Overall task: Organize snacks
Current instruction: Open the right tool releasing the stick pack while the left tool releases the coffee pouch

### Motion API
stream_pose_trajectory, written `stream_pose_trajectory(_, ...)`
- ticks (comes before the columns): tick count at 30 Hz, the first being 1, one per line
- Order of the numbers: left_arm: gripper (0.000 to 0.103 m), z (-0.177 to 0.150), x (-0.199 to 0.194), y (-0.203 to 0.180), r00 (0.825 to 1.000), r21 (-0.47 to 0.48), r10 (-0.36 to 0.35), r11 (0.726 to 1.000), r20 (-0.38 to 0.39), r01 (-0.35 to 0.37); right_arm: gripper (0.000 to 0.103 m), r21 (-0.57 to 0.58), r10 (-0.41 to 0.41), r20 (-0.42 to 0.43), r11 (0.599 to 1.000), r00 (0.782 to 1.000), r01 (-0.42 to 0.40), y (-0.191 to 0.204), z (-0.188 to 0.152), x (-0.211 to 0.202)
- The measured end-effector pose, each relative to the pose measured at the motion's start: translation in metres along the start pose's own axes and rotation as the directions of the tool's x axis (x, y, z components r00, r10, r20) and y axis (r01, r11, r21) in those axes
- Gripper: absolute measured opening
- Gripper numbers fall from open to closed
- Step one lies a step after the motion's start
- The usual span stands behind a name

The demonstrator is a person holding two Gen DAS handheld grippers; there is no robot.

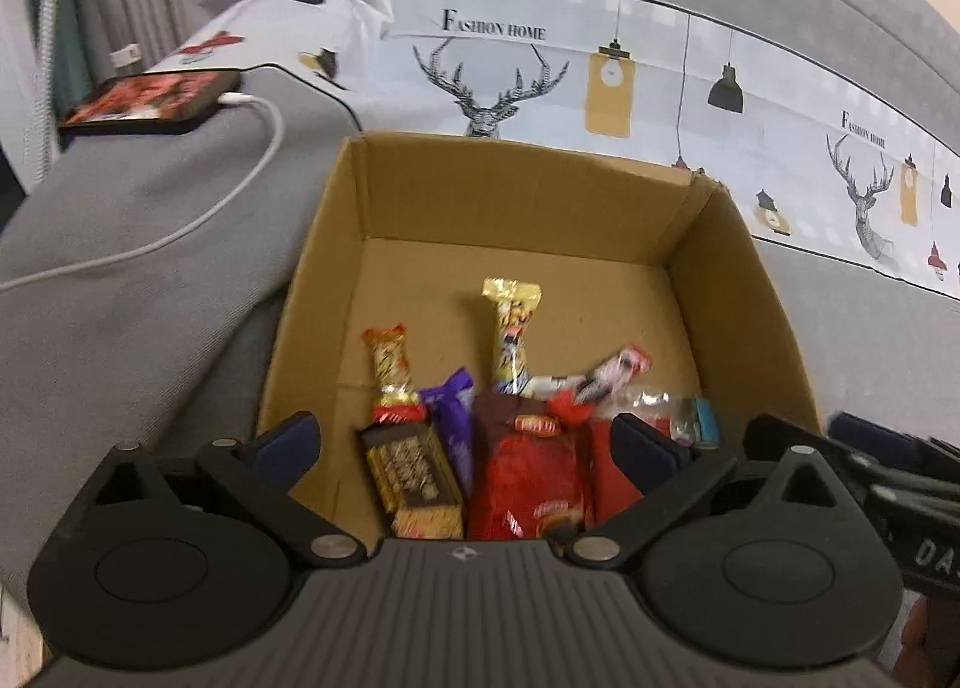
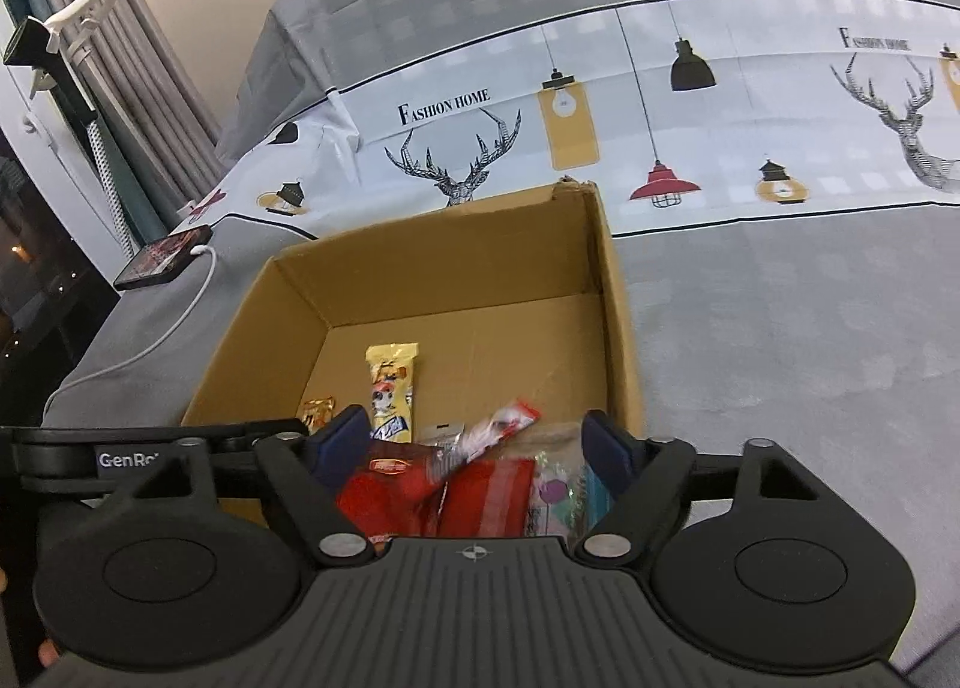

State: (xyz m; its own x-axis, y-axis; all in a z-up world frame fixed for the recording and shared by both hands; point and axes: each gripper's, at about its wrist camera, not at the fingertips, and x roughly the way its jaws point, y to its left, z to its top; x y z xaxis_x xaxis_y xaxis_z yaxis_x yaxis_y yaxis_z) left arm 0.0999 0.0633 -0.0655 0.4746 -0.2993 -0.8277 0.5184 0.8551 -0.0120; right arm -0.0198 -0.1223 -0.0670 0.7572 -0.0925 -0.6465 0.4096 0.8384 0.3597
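An open cardboard box (image 1: 540,208) stands on a grey bed; it also shows in the right wrist view (image 2: 456,268). Several wrapped snacks lie at its near end: a tall yellow bar (image 1: 510,328), a red-gold bar (image 1: 393,373), a purple packet (image 1: 450,424), a brown-gold packet (image 1: 414,478), a red bag (image 1: 528,478) and a red-white wrapper (image 1: 606,373). My left gripper (image 1: 468,442) is open and empty above the near snacks. My right gripper (image 2: 474,442) is open and empty over the red bag (image 2: 414,484), with the yellow bar (image 2: 390,388) beyond it.
A phone (image 1: 150,100) with a white charging cable (image 1: 252,172) lies on the bed to the left of the box. A printed deer-and-lamp bedsheet band (image 1: 600,70) runs behind the box. Curtains (image 2: 120,88) hang at the far left. The right gripper's body (image 1: 888,472) shows at the left view's right edge.
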Motion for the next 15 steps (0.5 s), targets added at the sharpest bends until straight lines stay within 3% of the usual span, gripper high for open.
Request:
stream_pose_trajectory(2,0.103,-0.008,-0.014,-0.001,1.000,0.004,0.011,1.000,-0.009,-0.011,0.096,0.000,-0.014,-0.014,1.000,1.000,0.014,0.002,-0.005,-0.009)
stream_pose_trajectory(6,0.103,-0.024,-0.043,-0.006,0.997,0.066,0.077,0.995,-0.019,-0.076,0.100,-0.004,-0.028,-0.027,1.000,0.999,0.027,0.015,-0.021,-0.039)
stream_pose_trajectory(15,0.103,-0.054,-0.099,-0.006,0.995,0.041,0.092,0.995,0.048,-0.094,0.103,-0.153,-0.065,0.078,0.985,0.995,0.076,0.046,-0.058,-0.110)
